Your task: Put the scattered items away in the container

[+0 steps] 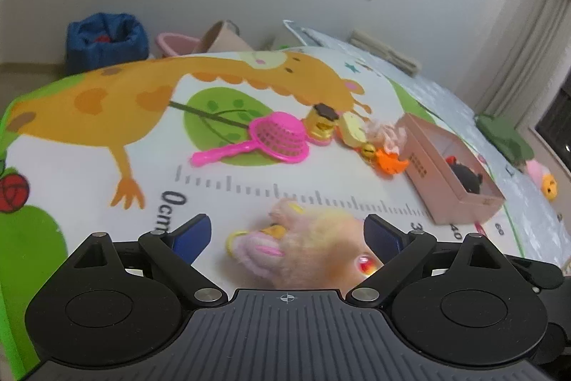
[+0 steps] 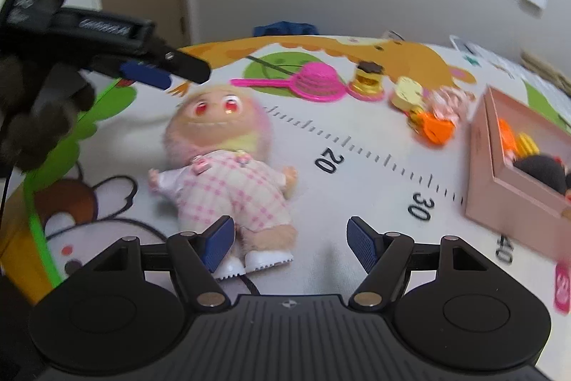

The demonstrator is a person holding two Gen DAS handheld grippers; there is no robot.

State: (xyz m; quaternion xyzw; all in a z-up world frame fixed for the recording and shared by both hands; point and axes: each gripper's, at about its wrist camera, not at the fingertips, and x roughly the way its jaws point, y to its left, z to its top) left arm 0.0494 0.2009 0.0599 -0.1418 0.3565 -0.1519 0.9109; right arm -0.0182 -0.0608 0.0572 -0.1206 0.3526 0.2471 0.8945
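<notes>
A doll (image 2: 228, 174) in pink-and-white checks with red eyes and white shoes; a hot-pink sieve (image 1: 274, 140); a pale pink box (image 1: 451, 172); the mat (image 1: 107, 102) shows an orange giraffe.

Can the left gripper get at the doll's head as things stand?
Probably yes. The left gripper is open, and the doll lies face up on the mat with its head between the fingers; nothing else lies beside it.

Cartoon giraffe play mat (image 2: 357, 188) with a printed ruler scale. Lying on it: plush doll (image 2: 228, 174) on its back, pink toy strainer (image 2: 314, 83), small gold jar (image 2: 367, 79), orange toy (image 2: 435, 129), open pink box (image 2: 506, 184).
</notes>
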